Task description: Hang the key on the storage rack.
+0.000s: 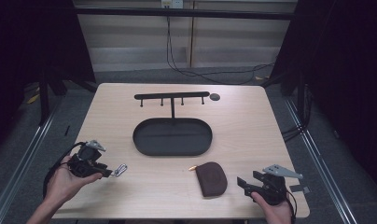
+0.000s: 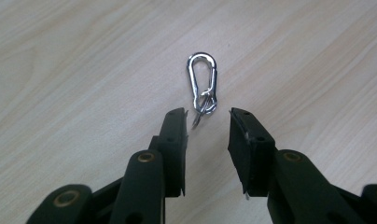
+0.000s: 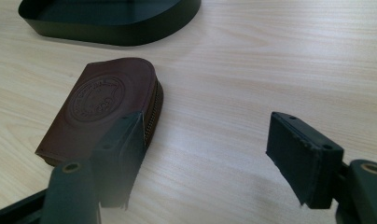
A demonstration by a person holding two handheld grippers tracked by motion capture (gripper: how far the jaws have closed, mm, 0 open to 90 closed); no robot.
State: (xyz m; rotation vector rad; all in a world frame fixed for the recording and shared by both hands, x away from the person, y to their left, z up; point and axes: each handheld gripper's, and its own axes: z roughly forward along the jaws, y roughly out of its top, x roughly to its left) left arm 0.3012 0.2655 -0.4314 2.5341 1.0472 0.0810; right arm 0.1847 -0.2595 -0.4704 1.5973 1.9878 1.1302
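A silver carabiner with a small ring on its near end lies flat on the wooden table, near the front left. My left gripper points at it with its jaws apart; the ring lies just at the gap between the tips, and the pads do not touch it. In the high view the left gripper is in a hand just left of the carabiner. A brown leather zip pouch lies at the front centre. My right gripper stands open just right of the pouch, with nothing between its jaws.
A black oval tray sits mid-table, its wall beyond the pouch. Behind it stands a black rack with hooks. A small gold object lies left of the pouch, and a dark disc lies at the back.
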